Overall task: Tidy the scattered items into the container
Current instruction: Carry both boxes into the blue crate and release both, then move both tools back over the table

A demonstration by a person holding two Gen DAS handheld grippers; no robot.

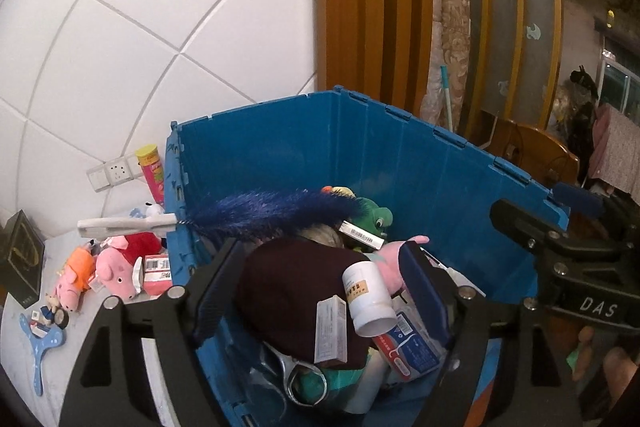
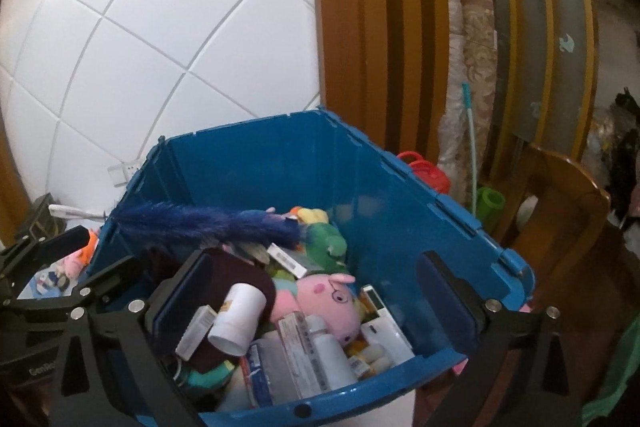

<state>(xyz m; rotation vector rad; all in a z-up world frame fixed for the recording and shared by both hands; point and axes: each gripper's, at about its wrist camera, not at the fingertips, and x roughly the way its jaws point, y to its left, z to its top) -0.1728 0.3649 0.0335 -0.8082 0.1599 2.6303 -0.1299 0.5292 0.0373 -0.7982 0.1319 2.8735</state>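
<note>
I hold both grippers over the blue plastic crate (image 1: 420, 187), a smooth-walled, ribbed-rim bin standing on the pale table (image 1: 24, 359) against the glossy white tiled wall (image 1: 160, 27). My left gripper (image 1: 320, 291) has its jaws spread with nothing pressed between the flat dark pads; below them lies a maroon knitted cloth (image 1: 288, 291), a white cylindrical pill bottle (image 1: 368, 299) on its side and a small rectangular carton (image 1: 331, 331). My right gripper (image 2: 316, 299) stands wide open and empty above a soft pink pig plush (image 2: 328, 303) and cardboard medicine boxes (image 2: 296, 359). A fluffy blue bristle duster (image 1: 272, 211) lies across the crate's left rim, its white handle sticking outside. Still out on the table are two pig plushes (image 1: 116, 267), a yellow crisp tube (image 1: 152, 171) and a blue flat hand mirror (image 1: 44, 343).
</note>
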